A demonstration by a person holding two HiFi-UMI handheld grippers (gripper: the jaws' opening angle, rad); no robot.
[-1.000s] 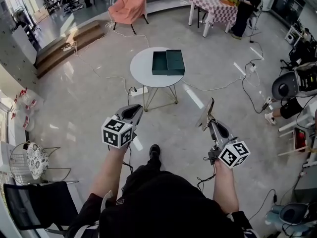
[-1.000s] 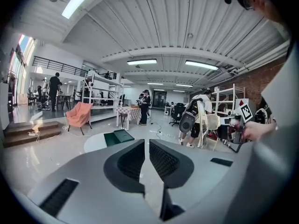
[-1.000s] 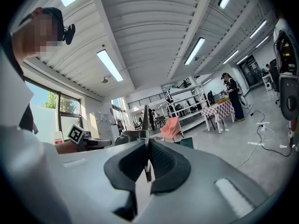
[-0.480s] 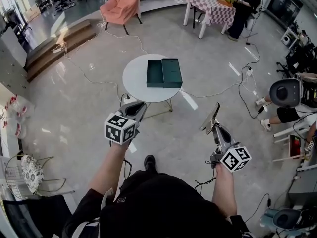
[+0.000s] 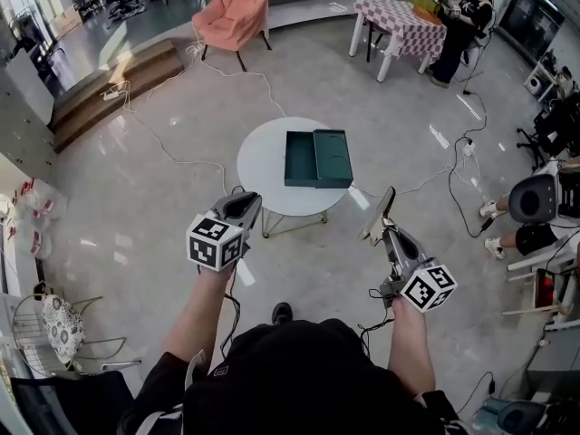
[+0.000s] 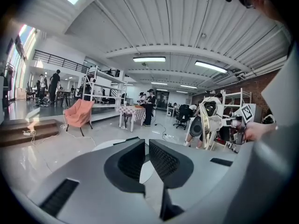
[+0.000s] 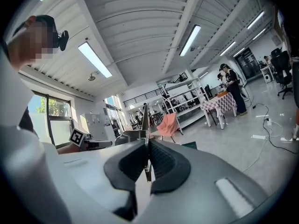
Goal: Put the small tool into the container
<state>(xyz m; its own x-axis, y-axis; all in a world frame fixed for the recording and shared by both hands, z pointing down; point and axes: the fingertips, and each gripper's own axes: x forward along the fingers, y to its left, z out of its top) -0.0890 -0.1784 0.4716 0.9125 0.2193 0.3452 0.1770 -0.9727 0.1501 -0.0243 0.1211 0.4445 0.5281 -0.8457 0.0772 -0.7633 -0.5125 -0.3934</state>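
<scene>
The tool, a thin flat blade, stands up out of the right tongs, pinched edge-on between their pads by its lower end. It is well apart from the green container, which lies open on the round bench ahead. The left tongs stand a slit apart, empty. Held so low, the blade could pivot or slide out when tipped over the container. Floor cables near the bench could catch a foot.
</scene>
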